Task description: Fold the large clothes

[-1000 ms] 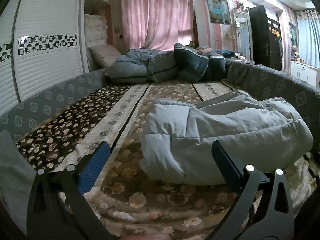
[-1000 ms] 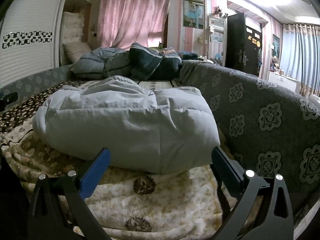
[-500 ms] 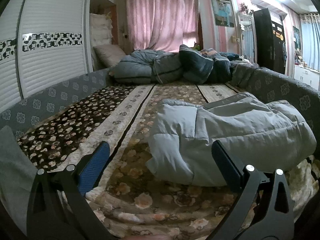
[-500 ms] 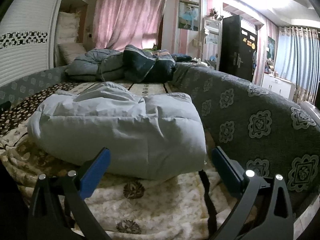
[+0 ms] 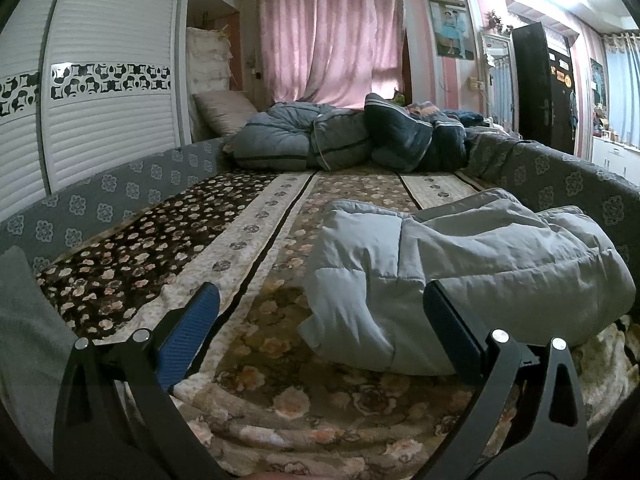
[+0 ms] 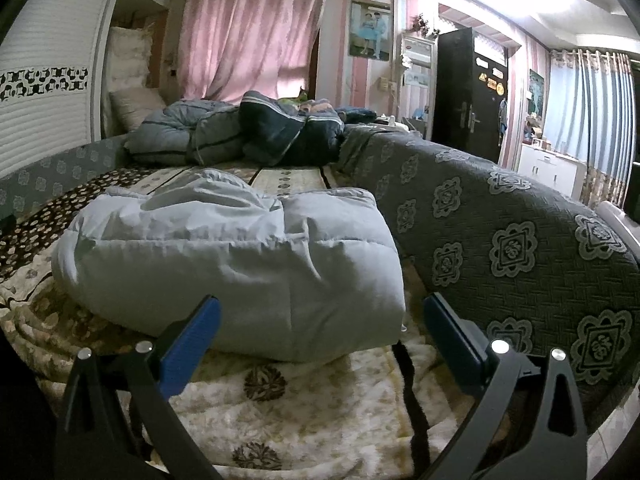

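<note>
Puffy grey coat (image 6: 240,264) lies bunched on the flowery bed cover (image 5: 280,392) | both grippers, left gripper (image 5: 320,328) and right gripper (image 6: 320,328), have backed away, fingers apart, holding nothing | fold looks done

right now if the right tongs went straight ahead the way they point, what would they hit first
Most likely the folded pale blue padded jacket: its near edge lies just beyond the open right tongs, filling the gap between them. Depth is unclear, but nothing else shows in between.
</note>
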Motion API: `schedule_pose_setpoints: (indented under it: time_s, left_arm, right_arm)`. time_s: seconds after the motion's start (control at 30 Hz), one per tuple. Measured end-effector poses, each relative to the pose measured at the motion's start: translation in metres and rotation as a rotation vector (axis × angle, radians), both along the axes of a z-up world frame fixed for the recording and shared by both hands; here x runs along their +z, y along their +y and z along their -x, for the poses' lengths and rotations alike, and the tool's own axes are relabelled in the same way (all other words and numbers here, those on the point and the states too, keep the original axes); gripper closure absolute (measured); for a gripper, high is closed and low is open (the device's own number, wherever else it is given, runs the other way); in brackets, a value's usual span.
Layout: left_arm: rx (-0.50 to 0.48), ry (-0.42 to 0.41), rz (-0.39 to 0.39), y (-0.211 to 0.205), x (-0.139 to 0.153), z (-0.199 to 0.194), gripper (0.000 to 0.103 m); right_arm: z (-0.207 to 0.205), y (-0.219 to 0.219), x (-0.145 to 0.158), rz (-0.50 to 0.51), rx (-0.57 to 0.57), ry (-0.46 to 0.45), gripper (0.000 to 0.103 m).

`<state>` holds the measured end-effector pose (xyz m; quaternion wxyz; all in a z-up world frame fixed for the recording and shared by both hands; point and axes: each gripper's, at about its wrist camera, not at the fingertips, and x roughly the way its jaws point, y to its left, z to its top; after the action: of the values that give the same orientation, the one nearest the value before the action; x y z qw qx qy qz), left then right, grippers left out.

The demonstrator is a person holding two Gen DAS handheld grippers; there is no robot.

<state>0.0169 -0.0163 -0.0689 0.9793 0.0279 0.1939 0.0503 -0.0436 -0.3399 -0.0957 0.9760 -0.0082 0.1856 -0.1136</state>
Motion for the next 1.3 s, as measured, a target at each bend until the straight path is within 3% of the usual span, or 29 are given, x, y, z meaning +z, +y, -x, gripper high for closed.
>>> schedule_pose_setpoints:
  time_s: [1.3]
  left_arm:
    - [0.0, -0.007, 0.005, 0.0058, 0.0038, 0.0002, 0.003]
  right_arm:
    - [0.0, 0.0001, 0.0059, 0.004, 0.001, -0.004, 0.002]
